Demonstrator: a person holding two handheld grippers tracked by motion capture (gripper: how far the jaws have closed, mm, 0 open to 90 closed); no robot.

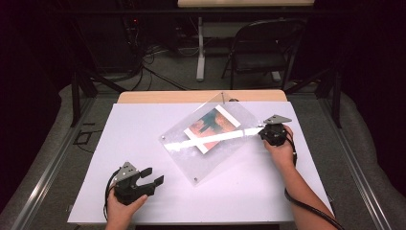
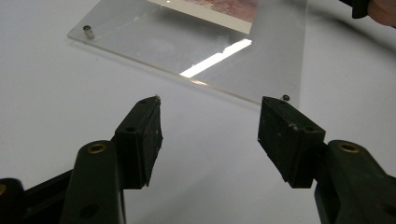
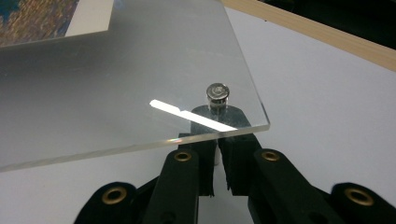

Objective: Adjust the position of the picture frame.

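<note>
A clear acrylic photo frame (image 1: 210, 143) lies askew on the white table top (image 1: 134, 129), with a colourful print (image 1: 213, 127) inside it. My right gripper (image 1: 262, 130) is at the frame's right corner. In the right gripper view its jaws reach under the clear plate (image 3: 116, 93), and the right gripper (image 3: 218, 140) is shut on the metal corner post (image 3: 217, 93). My left gripper (image 1: 152, 175) rests near the table's front left, open, with nothing between its fingers. The left gripper (image 2: 210, 112) points at the frame's near edge (image 2: 187, 60), a short way off it.
A wooden strip (image 1: 201, 96) runs along the table's far edge. Beyond it stand a folding chair (image 1: 265, 45) and a table leg (image 1: 200, 52), with cables on the floor. Small posts (image 2: 88, 31) mark the frame's other corners.
</note>
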